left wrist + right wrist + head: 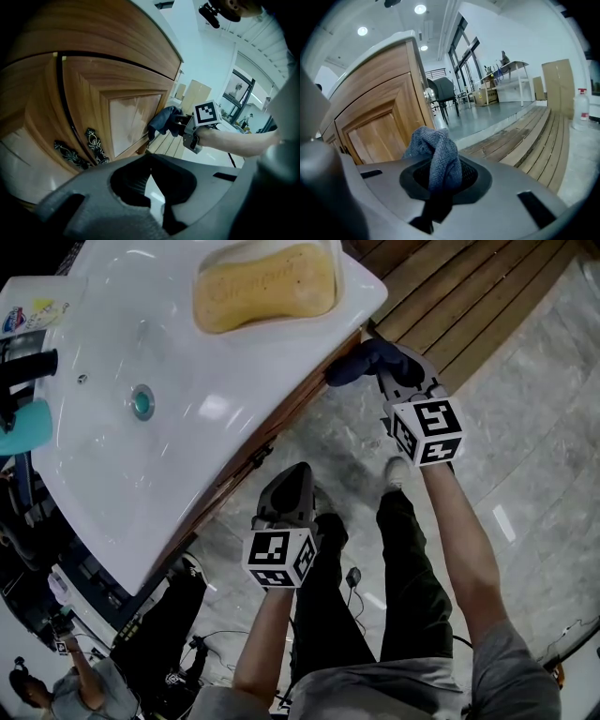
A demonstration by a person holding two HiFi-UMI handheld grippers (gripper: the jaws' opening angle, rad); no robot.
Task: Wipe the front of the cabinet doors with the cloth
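Right hand-held gripper [382, 369] clamped on the blue cloth [435, 157] | cloth seems to touch the cabinet door [129, 124] at its outer edge, under the basin [234, 371] corner | left hand-held gripper [150, 164] closed on nothing, away from the door | advice: press the cloth flat and sweep along the grain, into the panel grooves.

Blue-grey cloth [436, 150], brown wood-grain cabinet doors [117, 108]

basin [234, 381] overhanging cabinet doors [131, 122], open floor [534, 409] beside
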